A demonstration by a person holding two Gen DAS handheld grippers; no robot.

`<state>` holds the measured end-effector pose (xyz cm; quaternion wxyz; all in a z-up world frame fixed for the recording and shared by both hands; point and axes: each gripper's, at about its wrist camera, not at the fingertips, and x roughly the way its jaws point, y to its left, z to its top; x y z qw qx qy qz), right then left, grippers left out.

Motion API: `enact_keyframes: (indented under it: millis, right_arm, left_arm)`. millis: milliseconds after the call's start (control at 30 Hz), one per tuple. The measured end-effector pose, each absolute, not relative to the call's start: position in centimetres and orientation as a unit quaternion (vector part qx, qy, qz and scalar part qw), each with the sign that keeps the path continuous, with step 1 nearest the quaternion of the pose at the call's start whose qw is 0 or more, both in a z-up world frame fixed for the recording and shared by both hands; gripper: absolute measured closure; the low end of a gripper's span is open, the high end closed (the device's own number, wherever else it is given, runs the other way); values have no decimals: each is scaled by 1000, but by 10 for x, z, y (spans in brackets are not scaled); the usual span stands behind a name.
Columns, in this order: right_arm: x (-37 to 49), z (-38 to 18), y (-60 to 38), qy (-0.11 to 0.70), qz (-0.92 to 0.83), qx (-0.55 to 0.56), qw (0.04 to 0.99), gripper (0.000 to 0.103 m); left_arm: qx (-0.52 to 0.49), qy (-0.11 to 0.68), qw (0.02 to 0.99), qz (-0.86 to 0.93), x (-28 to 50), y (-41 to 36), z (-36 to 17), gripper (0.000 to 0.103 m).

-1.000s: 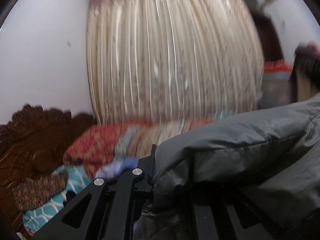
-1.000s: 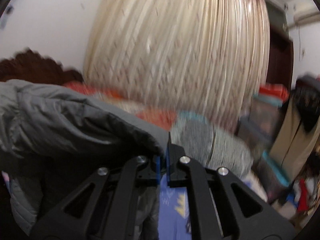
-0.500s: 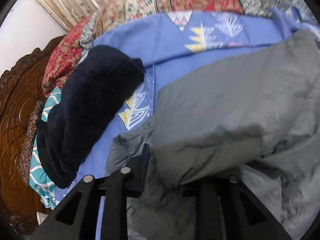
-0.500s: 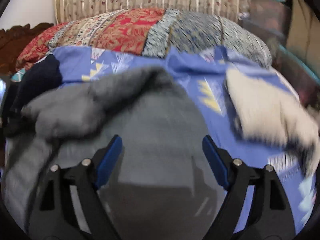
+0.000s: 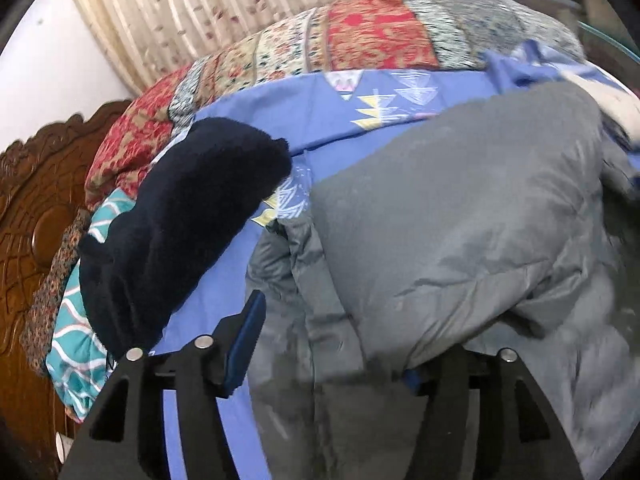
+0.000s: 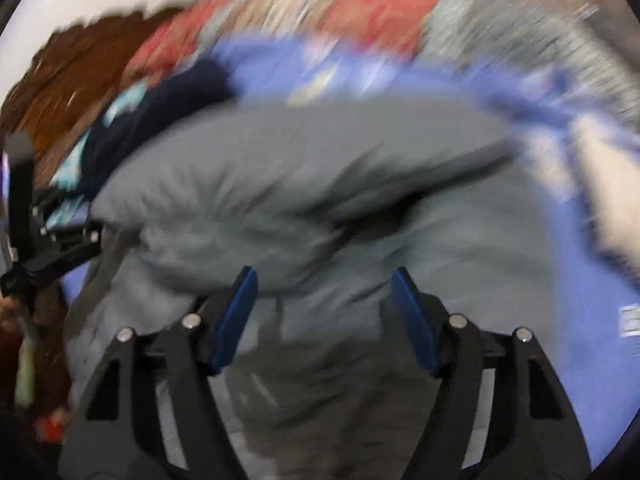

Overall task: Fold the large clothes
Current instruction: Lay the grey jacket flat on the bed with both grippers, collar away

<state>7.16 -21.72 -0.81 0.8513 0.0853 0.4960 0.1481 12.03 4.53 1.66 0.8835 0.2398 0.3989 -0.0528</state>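
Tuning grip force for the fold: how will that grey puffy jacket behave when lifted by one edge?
The grey jacket looks padded, its folded top layer bulging rather than flat, so probably light for its bulk. It creases and slumps on the blue sheet, so likely floppy. The shell looks smooth, perhaps slippery.

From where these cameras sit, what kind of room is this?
Most likely a bedroom: a carved wooden headboard, a blue patterned bedsheet with a grey jacket lying on it, and pleated curtains behind.

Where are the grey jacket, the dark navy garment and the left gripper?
grey jacket (image 5: 460, 208), left wrist view, smooth upper panel.
dark navy garment (image 5: 188, 216), left wrist view, middle of its fuzzy bulk.
left gripper (image 5: 332, 340), left wrist view, between its open fingertips.
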Motion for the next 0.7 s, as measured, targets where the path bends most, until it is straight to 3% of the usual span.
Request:
enact_keyframes:
  millis: [167,267,433,533,700]
  right_arm:
    - [97,-33,-150,543,273,126,784,36]
    - [144,-2,-138,501,258,125,817,40]
    - [267,62,-181,404,109,235,877,40]
    - [295,69,-210,397,55,284,871,40]
    - [276,61,-195,400,93,214,886,40]
  left_arm:
    - [264,388,880,-72,110,46,18,23]
    - [231,388,888,-81,116,52,34,23]
    - [182,363,910,-81,111,71,61,23]
    - [166,367,912,-74,105,83,61,23]
    - [111,383,908,-126,80,97,49,23]
